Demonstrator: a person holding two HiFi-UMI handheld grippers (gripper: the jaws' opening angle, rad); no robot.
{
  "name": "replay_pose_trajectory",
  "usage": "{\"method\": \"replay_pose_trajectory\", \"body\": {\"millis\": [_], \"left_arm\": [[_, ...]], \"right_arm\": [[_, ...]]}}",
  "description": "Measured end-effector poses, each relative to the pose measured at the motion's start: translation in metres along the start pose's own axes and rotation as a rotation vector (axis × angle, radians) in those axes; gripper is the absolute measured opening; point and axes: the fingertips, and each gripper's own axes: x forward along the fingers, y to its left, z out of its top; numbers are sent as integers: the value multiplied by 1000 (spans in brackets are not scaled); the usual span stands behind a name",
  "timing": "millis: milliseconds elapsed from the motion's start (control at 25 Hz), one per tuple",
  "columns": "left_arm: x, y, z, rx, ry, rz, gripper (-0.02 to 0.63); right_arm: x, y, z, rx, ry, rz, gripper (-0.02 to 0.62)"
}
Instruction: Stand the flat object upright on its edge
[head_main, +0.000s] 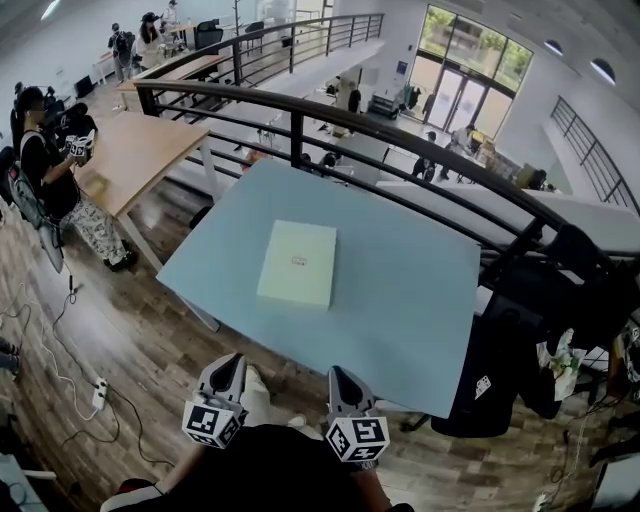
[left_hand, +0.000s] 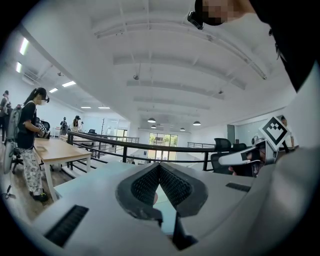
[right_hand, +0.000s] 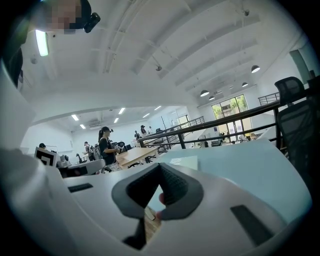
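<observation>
A pale green flat box (head_main: 298, 263) lies face-up mid-table.

No text can be read, the reddish mark on the flat box (head_main: 297, 264) at frame centre is too small, coded squares are shown on the left gripper (head_main: 232, 360) and right gripper (head_main: 339, 373).

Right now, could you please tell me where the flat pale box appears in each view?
Head view: flat pale box, centre of the blue table.
Left gripper view: not made out.
Right gripper view: the box lies just above the jaws.
Shared landmark: the black railing.
</observation>
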Motion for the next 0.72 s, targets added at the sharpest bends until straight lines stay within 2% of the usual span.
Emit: {"method": "replay_pose_trajectory", "body": {"millis": [240,480,720], "left_arm": [[4,4,-4,-13,6,-13,3],[27,1,0,-8,-7,-35,3],[35,8,1,-12,-4,-26,3]], "right_arm": [[1,0,-3,0,-2,-11,8],[7,-21,5,3,-11,-49,8],[19,-16,5,-19,10,-22,8]]}}
